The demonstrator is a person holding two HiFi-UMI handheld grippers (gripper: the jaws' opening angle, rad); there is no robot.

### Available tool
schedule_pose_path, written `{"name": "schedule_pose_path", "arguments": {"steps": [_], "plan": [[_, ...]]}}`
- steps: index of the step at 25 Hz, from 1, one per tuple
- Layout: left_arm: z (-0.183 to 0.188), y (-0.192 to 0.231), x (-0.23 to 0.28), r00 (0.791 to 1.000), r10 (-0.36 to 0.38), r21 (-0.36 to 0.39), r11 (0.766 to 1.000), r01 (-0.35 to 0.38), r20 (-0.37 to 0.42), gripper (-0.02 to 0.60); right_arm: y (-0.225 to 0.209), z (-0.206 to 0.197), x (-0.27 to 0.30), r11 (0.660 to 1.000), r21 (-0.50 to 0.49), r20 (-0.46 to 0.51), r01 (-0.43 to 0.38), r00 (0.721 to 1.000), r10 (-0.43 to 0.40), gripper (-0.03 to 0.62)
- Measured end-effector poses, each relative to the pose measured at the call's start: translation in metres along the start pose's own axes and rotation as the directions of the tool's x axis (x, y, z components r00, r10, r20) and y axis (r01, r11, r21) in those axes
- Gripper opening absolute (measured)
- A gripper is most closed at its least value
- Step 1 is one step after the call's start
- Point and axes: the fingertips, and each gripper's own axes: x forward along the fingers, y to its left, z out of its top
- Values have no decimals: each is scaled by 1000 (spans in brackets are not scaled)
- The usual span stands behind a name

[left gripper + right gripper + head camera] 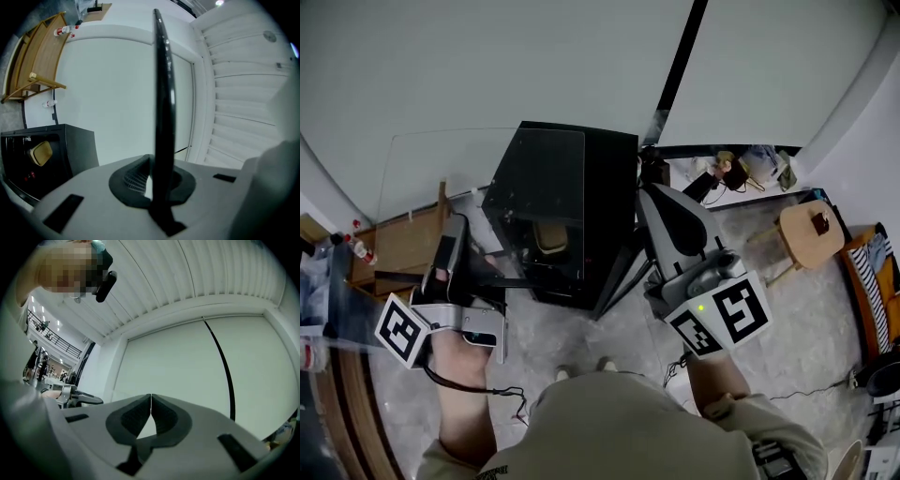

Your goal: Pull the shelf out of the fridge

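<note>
Left gripper (151,164) on glass shelf (165,93)

No legible text, brand, number or sign in any view. Left cube (401,329), right cube (724,317): black-and-white square code patterns only, no letters or digits.

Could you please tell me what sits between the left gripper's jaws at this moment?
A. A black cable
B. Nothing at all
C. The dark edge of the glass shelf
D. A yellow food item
C: in the left gripper view, the left gripper has its jaws pressed on the thin dark edge of the glass shelf, which stands straight up from between them.
</note>
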Motion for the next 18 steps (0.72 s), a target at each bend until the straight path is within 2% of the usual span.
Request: {"name": "schedule_pose_path", "arguments": {"steps": [4, 13, 18], "plan": [[-4, 20, 2, 999, 43, -25, 999, -42, 21, 11, -9, -9, 0, 1000, 13, -24, 6, 1000, -5, -3], [-25, 70, -3, 989, 147, -56, 987, -147, -18, 11, -14, -41, -4, 998, 54, -94, -19, 995, 24, -3], [-35, 99, -13, 985, 172, -99, 980, -174, -26, 11, -19, -61, -14, 998, 65, -134, -9, 991, 18, -3]]}}
